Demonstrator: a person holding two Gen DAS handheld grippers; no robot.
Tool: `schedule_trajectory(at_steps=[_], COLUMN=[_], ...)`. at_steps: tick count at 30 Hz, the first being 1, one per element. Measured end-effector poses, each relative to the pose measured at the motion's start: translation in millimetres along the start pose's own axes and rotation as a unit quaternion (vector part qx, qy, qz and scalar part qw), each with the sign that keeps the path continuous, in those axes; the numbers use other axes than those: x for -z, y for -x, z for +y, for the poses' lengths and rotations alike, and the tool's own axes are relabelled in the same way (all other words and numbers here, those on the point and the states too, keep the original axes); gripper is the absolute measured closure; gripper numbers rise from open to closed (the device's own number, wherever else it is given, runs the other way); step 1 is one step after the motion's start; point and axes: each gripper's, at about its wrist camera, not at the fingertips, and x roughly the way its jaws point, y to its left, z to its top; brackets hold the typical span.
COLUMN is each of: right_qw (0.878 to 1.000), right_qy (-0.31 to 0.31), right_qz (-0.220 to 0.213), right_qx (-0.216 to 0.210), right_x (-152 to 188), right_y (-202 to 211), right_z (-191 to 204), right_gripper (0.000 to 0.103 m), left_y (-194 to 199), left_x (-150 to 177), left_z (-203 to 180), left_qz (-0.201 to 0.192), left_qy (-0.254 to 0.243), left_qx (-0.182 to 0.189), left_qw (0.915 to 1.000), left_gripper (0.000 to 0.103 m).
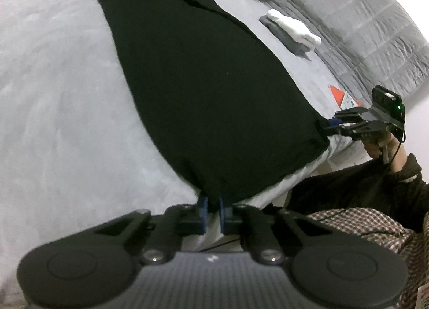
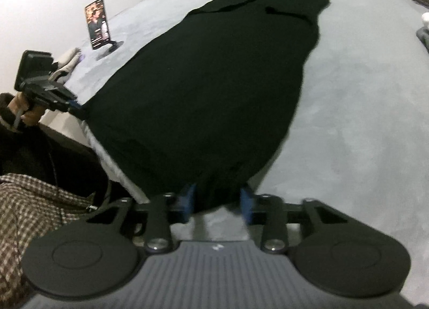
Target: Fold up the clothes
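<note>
Two grippers at the near hem of one black garment (image 1: 198, 89) spread flat on the grey bed (image 1: 53, 121).

Left wrist view: left gripper (image 1: 213, 208) pinched tight on a hem corner at 6 o'clock; right gripper (image 1: 331, 124) at 3 o'clock meets the other corner. Folded white and grey clothes (image 1: 292, 31) at 2 o'clock.

Right wrist view: right gripper (image 2: 218, 201), jaws partly closed, hem bunched between pads, contact unclear. Phone (image 2: 97, 23) propped at 10 o'clock.

phone (image 2: 97, 23) upright on stand, screen lit | bed (image 1: 53, 94) grey | quilt (image 1: 362, 27) grey | orange-cornered card (image 1: 339, 95) at bed's edge
</note>
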Motion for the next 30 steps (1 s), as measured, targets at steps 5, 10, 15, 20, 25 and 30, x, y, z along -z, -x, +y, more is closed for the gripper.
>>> schedule_trajectory(at_steps=[5, 10, 15, 20, 25, 30], right_qw=[1.000, 0.999, 0.996, 0.993, 0.986, 0.979], right_qy=[-0.003, -0.012, -0.038, -0.059, -0.096, -0.126], right_qz=[-0.016, -0.044, -0.079, -0.103, -0.130, -0.145], right_qx=[-0.001, 0.004, 0.008, 0.021, 0.041, 0.063], right_x=[-2.6, -6.0, -13.1, -24.5, -34.1, -42.8], right_y=[2.6, 7.8, 14.3, 13.6, 10.0, 5.1], right_z=[-3.4, -4.6, -11.1, -15.9, -27.0, -37.8], right_gripper=[0.092, 0.093, 0.093, 0.093, 0.094, 0.094], left_y=[3.8, 13.4, 17.1, 17.0, 12.0, 5.1], left_x=[-1.4, -3.1, -5.9, -10.6, -17.9, -28.2], left_z=[1.0, 6.9, 11.4, 22.2, 37.5, 53.5], left_qz=[-0.010, -0.036, -0.062, -0.082, -0.103, -0.122], left_qy=[0.004, 0.016, 0.035, 0.077, 0.138, 0.202], left_qx=[0.008, 0.024, 0.036, 0.044, 0.051, 0.060], left_qw=[0.9999, 0.9989, 0.9968, 0.9927, 0.9837, 0.9699], left_gripper=[0.097, 0.098, 0.098, 0.098, 0.098, 0.098])
